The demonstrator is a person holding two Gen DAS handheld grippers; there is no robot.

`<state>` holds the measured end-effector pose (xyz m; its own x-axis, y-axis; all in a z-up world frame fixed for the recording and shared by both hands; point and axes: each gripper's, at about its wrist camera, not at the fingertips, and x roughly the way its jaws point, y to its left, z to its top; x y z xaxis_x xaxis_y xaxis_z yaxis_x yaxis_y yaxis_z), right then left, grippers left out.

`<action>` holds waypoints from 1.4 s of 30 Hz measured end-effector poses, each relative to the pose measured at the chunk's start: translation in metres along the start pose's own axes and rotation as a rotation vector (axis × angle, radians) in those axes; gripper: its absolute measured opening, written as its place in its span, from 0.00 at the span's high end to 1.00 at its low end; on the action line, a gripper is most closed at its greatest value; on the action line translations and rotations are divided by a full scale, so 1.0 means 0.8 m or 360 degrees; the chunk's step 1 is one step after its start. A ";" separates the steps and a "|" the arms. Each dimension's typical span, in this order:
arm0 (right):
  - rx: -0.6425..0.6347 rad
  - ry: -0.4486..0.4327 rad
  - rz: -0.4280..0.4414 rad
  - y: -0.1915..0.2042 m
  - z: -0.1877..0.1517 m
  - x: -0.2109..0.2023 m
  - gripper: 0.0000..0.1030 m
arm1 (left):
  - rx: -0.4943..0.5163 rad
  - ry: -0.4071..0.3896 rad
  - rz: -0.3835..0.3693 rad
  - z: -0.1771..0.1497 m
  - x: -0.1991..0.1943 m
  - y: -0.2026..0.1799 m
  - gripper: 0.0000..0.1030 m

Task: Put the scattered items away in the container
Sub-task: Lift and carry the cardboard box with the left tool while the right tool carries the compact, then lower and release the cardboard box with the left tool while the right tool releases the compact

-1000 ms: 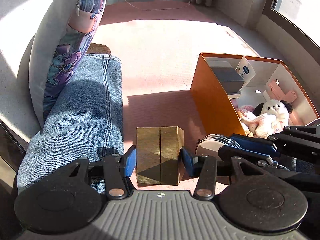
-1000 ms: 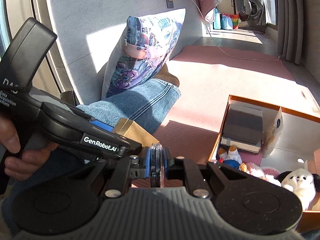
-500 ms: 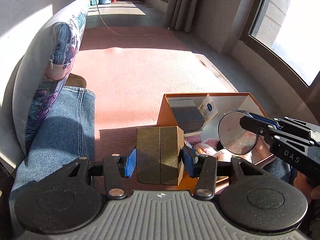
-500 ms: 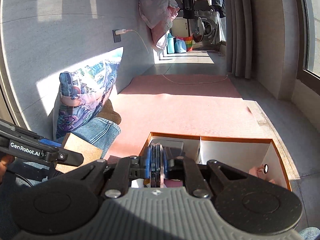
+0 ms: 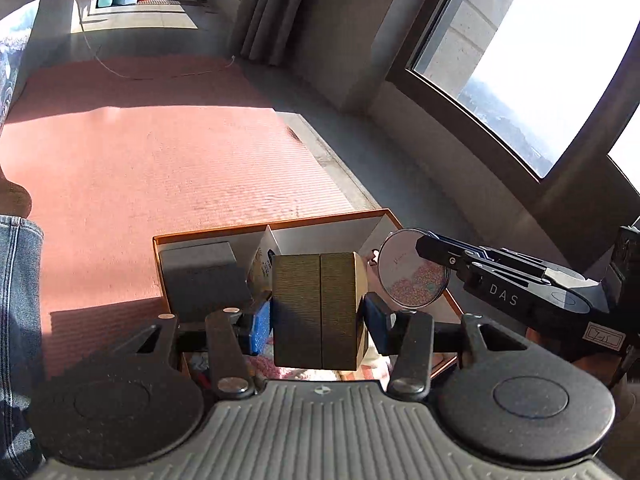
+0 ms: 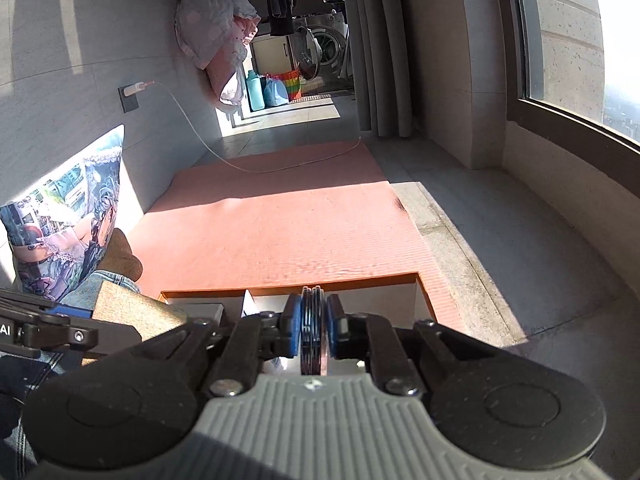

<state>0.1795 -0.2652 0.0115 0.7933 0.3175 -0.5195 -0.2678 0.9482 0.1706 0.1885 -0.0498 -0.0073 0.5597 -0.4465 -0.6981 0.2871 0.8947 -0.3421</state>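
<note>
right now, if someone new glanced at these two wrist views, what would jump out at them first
The gold box clamped in the left claw fills the middle of the left wrist view, held over the orange container on the pink mat. Just to its right, the right claw pinches a round clear disc with pastel specks, also over the container. Bright sun comes in from the window on the right.

Your gold-brown box is upright, clamped on both sides between blue pads, hanging over the near part of the orange container. Your round disc, clear-faced with pastel specks inside, is pinched at its edge and sits over the container's right side. The white-lined container rests on the pink mat, with a grey box in its left compartment.
</note>
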 end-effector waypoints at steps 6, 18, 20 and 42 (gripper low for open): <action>0.0122 0.0035 -0.0004 -0.021 -0.010 0.039 0.86 | 0.0100 0.0074 0.0157 0.000 0.075 -0.027 0.46; 0.0413 0.0095 -0.0003 -0.059 -0.023 0.075 0.86 | 0.0299 0.0200 0.0337 -0.004 0.161 -0.045 0.46; 0.0414 0.0147 -0.0019 -0.059 -0.024 0.087 0.86 | 0.0332 0.0227 0.0404 -0.006 0.171 -0.046 0.46; 0.0463 0.0307 -0.0036 -0.064 -0.032 0.124 0.86 | 0.0446 0.0218 0.0425 -0.010 0.175 -0.056 0.49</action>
<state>0.2581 -0.2822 -0.0700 0.6720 0.3162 -0.6696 -0.0622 0.9252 0.3744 0.2478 -0.1524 -0.0950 0.5399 -0.1768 -0.8230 0.3572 0.9334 0.0337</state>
